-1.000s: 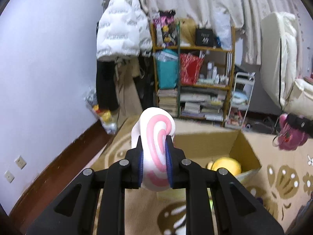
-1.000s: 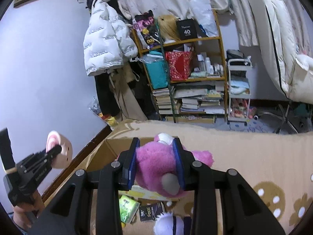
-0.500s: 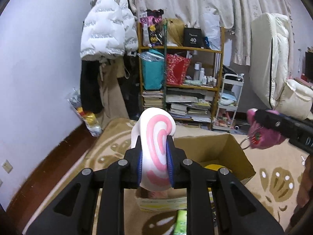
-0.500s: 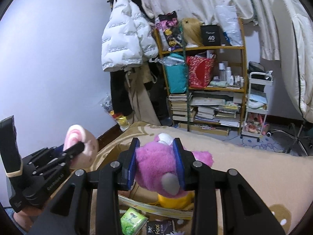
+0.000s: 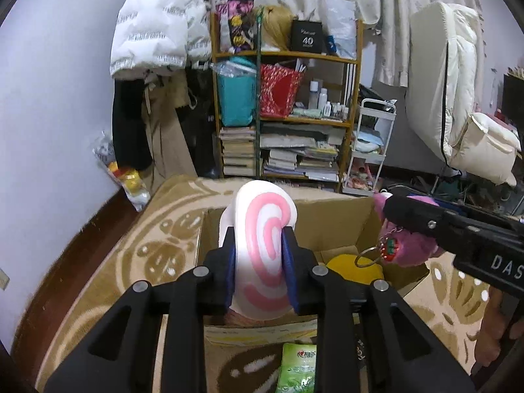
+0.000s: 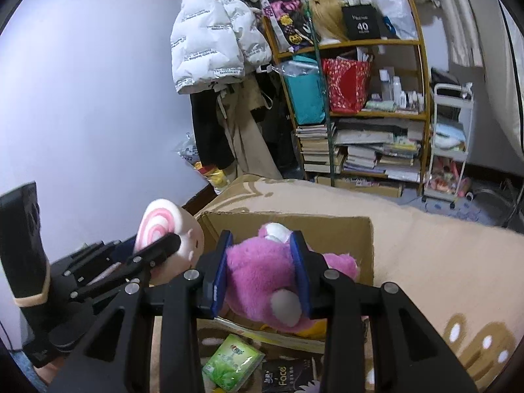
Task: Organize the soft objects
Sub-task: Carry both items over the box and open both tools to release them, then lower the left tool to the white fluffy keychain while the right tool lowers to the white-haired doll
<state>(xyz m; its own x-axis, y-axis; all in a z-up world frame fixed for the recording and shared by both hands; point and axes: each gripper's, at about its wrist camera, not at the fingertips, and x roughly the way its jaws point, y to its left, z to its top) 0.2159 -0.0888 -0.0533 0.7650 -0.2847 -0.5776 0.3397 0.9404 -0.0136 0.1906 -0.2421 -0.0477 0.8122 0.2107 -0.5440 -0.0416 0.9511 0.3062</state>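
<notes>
Lowering left gripper [image 5: 258,263], jaws just easing yet gripping swirl plush [image 5: 262,229], and right gripper [image 6: 262,268] clamping pink bear [image 6: 262,278], well inside cardboard box [image 5: 330,219] before releasing.

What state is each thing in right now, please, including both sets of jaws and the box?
Left gripper: jaws have just been opening, pads still against the swirl plush.
Swirl plush: held upright above the box.
Right gripper: shut on the pink plush bear.
Pink plush bear: held over the box.
Cardboard box: open, a yellow plush inside.
Green packet: lying outside the box.
</notes>
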